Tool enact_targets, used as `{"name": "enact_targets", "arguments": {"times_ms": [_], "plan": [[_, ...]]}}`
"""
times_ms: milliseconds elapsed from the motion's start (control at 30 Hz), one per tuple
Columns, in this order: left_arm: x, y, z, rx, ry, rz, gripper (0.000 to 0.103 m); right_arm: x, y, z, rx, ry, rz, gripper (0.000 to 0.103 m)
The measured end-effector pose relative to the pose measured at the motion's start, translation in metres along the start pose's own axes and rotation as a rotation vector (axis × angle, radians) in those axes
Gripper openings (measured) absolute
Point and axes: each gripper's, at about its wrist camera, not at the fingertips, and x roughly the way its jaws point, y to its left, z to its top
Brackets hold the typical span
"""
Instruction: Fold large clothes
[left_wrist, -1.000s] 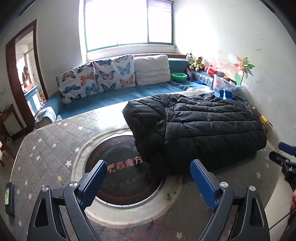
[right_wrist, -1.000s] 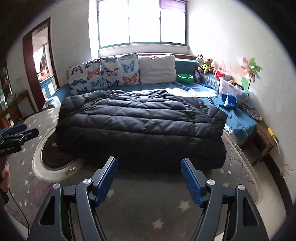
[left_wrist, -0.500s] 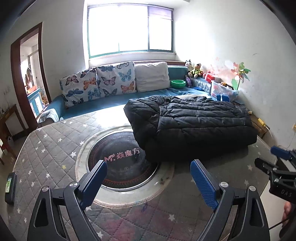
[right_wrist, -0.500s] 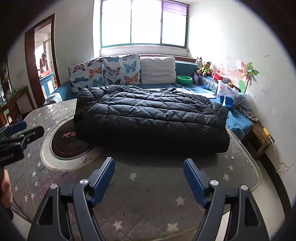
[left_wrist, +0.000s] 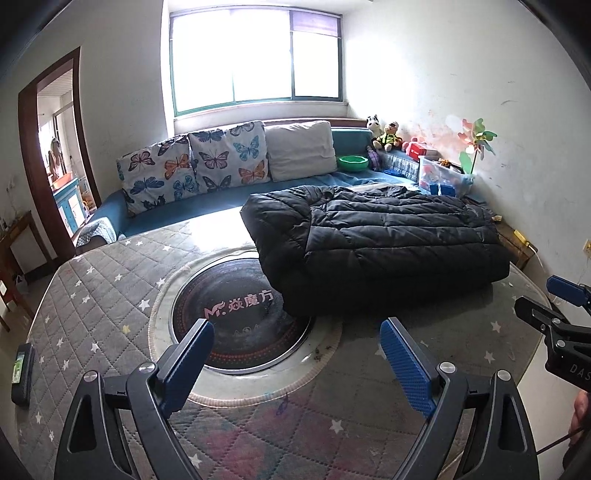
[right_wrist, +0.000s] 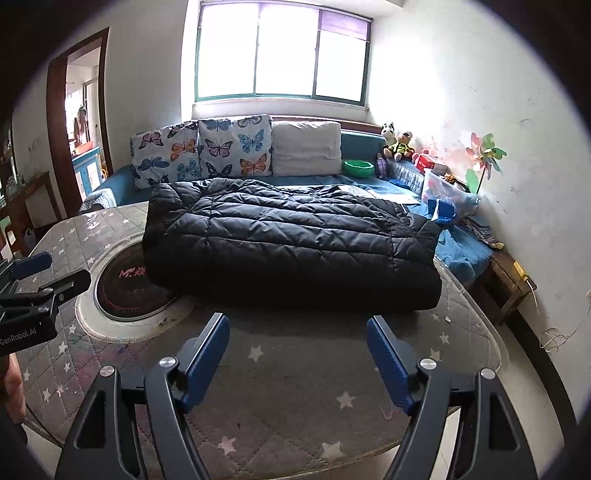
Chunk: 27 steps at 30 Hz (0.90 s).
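Observation:
A black quilted puffer jacket (left_wrist: 380, 247) lies folded in a thick rectangle on the far half of a grey star-quilted table cover (left_wrist: 92, 295). In the right wrist view the same jacket (right_wrist: 291, 243) fills the middle, its near edge a short way beyond the fingertips. My left gripper (left_wrist: 295, 350) is open above the round glass hotplate, with nothing between its blue pads. My right gripper (right_wrist: 297, 343) is open too, empty, over the bare cover in front of the jacket. Each gripper shows at the edge of the other's view.
A round black hotplate (left_wrist: 236, 314) is set into the table. A phone (left_wrist: 22, 373) lies near the table's left edge. Behind stands a blue sofa (left_wrist: 177, 210) with butterfly cushions, a green bowl (left_wrist: 352, 162) and toys. A wooden stool (right_wrist: 506, 273) is at right.
Both grippers have drawn back from the jacket, which now looks smaller and farther off. The right gripper's jaws stand slightly wider. The jacket itself has not moved.

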Motion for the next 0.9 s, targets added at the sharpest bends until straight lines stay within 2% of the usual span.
{"name": "enact_targets", "arguments": {"times_ms": [433,667,900], "plan": [[0.0007,-0.0035,-0.0036,0.011,0.008,-0.010,0.098,-0.0043,0.0033,-0.0008,-0.004,-0.007,0.010,0.084],[0.0013,-0.0006,-0.0054,0.002,0.003,-0.040,0.098,-0.0038,0.0059,-0.0005,-0.011,-0.004,0.015,0.084],[0.0005,-0.0013,-0.0059,0.016,-0.009,-0.024,0.098,-0.0036,0.0064,-0.0005,-0.013,-0.002,0.014,0.084]]}}
